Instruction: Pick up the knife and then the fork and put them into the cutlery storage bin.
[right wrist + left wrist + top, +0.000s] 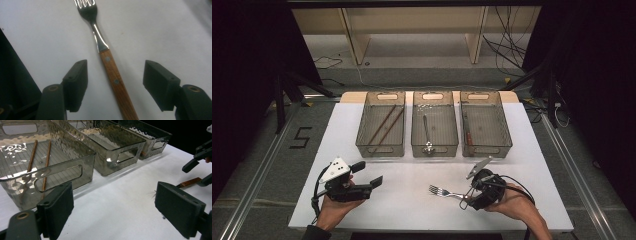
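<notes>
Tabletop: fork between right tool jaws

Left claw open over table; chopsticks in nearest bin.

Three clear bins on the white table: chopsticks, a spoon, perhaps a knife.

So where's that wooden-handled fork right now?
The wooden-handled metal fork lies on the white table, at the near right in the high view, its handle between the open jaws of the right tool, in front of the three clear bins.
</notes>
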Demonstrator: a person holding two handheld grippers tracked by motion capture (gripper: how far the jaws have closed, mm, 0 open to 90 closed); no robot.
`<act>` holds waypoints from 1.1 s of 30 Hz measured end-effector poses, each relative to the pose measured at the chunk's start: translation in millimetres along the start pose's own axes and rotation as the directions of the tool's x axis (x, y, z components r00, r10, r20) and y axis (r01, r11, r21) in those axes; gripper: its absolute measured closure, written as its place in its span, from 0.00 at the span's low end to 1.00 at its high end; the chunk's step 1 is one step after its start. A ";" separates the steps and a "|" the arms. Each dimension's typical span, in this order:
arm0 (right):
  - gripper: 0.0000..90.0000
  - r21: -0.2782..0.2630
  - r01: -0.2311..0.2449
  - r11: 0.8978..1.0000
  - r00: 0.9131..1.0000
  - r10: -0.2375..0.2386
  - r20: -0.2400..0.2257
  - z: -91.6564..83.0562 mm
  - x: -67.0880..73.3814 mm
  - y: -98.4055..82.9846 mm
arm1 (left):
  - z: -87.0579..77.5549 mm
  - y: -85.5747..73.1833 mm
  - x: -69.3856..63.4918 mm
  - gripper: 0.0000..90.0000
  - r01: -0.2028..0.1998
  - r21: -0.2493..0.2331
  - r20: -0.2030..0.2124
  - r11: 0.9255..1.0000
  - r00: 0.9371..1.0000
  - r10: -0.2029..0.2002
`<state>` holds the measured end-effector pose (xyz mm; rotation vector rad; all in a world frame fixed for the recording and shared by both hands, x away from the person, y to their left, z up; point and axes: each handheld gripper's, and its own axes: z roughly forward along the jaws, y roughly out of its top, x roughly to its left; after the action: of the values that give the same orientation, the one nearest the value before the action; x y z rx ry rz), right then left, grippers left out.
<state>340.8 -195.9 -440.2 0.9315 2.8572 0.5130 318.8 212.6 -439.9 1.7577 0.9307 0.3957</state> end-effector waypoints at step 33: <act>0.82 0.188 0.163 0.968 0.986 -0.165 -0.006 23.2 8.1 20.8 | 0.2 0.2 -0.4 0.17 -0.003 0.005 0.002 1.000 1.000 0.003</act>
<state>350.2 -168.8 -454.8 0.7080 2.9791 0.2245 318.7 212.1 -439.8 1.7636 0.9283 0.3936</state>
